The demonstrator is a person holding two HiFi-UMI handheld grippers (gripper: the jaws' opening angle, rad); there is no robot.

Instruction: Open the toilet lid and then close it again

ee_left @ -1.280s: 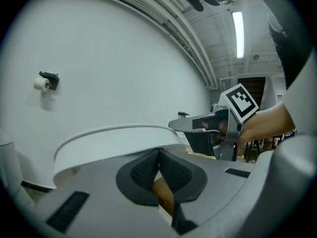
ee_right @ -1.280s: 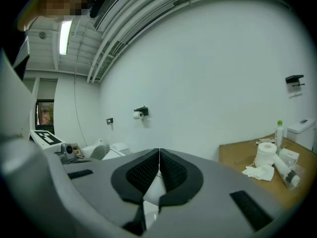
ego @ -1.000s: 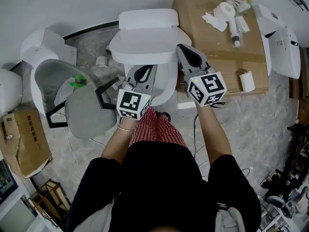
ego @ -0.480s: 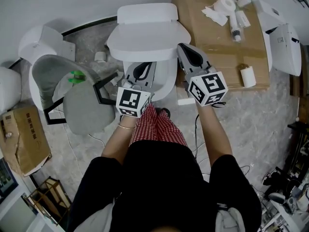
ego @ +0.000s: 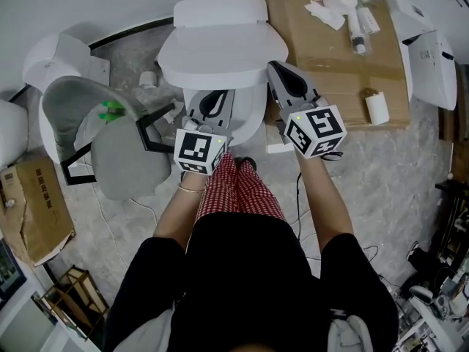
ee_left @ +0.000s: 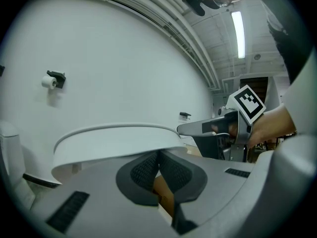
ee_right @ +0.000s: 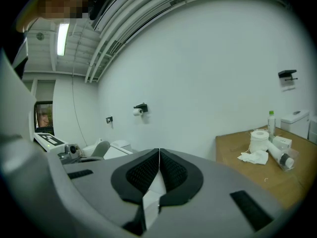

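Observation:
The white toilet lid (ego: 212, 53) stands partly raised over the bowl (ego: 253, 116), in front of the tank (ego: 220, 11). My left gripper (ego: 215, 103) is shut and empty, and its tips reach under the lid's front edge. In the left gripper view the lid's rim (ee_left: 116, 143) curves just above the closed left gripper (ee_left: 158, 155). My right gripper (ego: 277, 70) is also shut with nothing in it, beside the lid's right edge. It shows in the left gripper view too, the right gripper (ee_left: 198, 129) level with the rim. The right gripper (ee_right: 159, 155) points at the white wall.
A grey chair (ego: 110, 149) stands close on the left of the toilet. A cardboard sheet (ego: 322, 57) with tissue rolls and a tube lies on the right. A cardboard box (ego: 37, 211) and another toilet (ego: 58, 61) are further left. My checked trouser leg (ego: 234, 193) is below the bowl.
The head view has shifted, so the toilet sits higher in the picture. The lid looks slightly more raised. Both grippers stay shut in about the same places.

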